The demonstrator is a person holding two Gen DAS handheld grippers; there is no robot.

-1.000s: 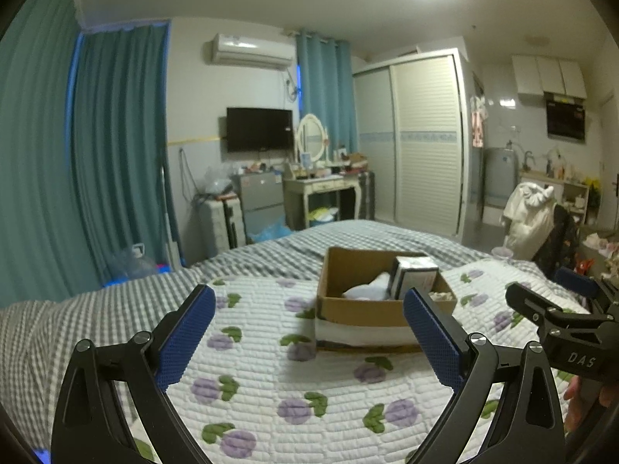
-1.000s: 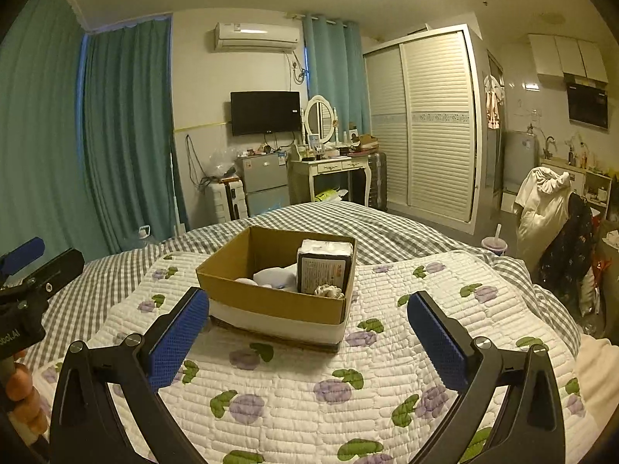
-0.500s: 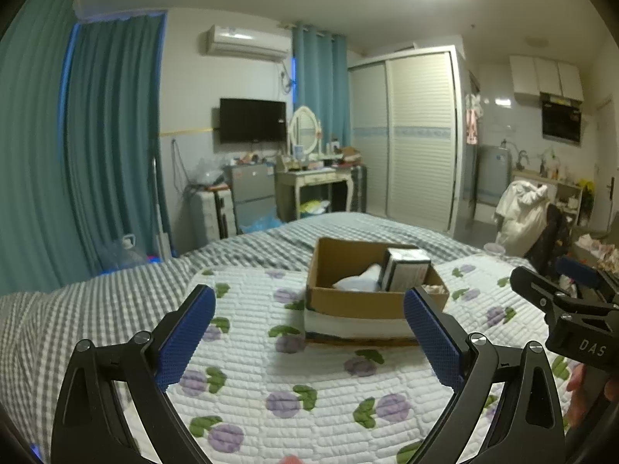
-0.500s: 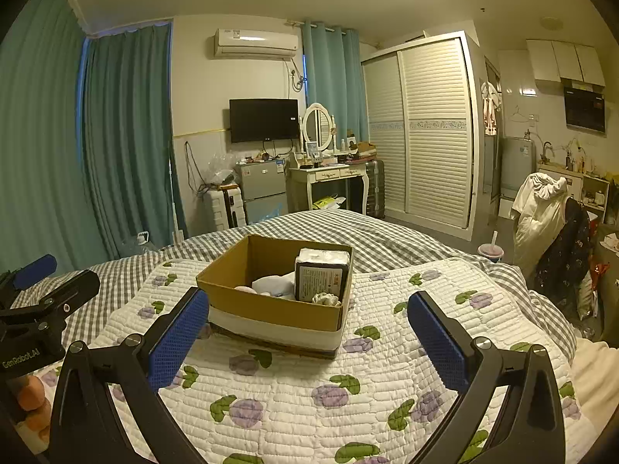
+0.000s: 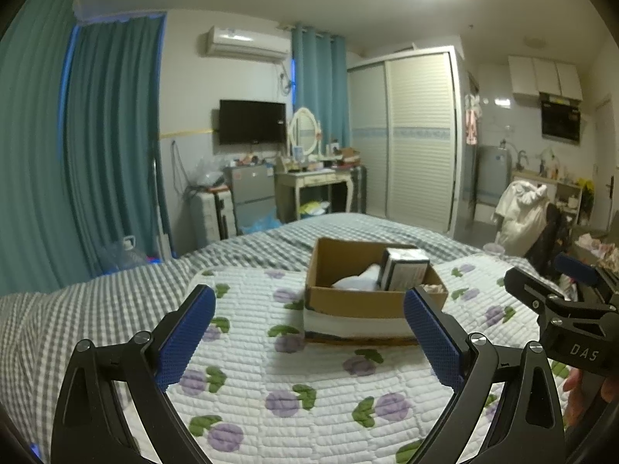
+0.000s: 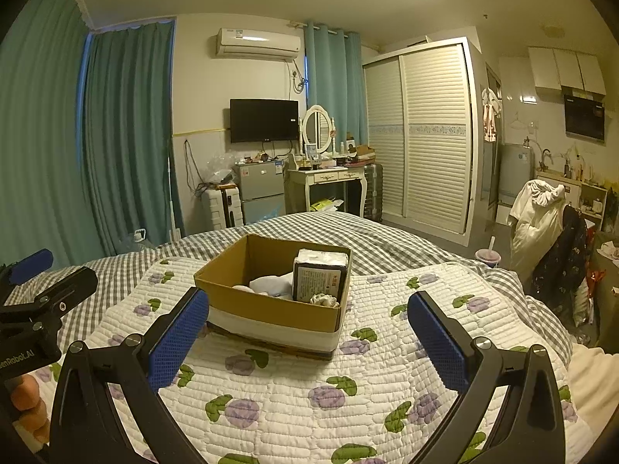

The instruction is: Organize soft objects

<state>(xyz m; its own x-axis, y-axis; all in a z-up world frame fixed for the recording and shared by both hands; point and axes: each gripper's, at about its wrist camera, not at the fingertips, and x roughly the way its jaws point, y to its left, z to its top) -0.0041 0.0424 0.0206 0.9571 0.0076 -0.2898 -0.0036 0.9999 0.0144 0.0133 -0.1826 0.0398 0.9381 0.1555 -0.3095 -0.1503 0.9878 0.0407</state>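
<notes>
A brown cardboard box (image 5: 359,301) (image 6: 271,309) sits on a white quilt with purple flowers (image 5: 301,386) (image 6: 309,386) on the bed. In the box lie a white soft cloth (image 5: 358,280) (image 6: 271,284), a dark wrapped tissue pack (image 5: 404,272) (image 6: 319,274) standing upright, and a small pale bundle (image 6: 325,300). My left gripper (image 5: 309,332) is open and empty, held above the quilt in front of the box. My right gripper (image 6: 309,336) is open and empty, also short of the box. Each gripper shows at the edge of the other's view.
A grey checked bedspread (image 5: 96,309) covers the bed beyond the quilt. Teal curtains (image 5: 108,154), a small fridge (image 6: 259,189), a dressing table (image 6: 329,178) and a wardrobe (image 6: 425,135) line the far wall. A chair draped with clothes (image 6: 541,216) stands at the right.
Both grippers have shifted slightly; the box sits a little lower and nearer in both views. Both stay open and empty.
</notes>
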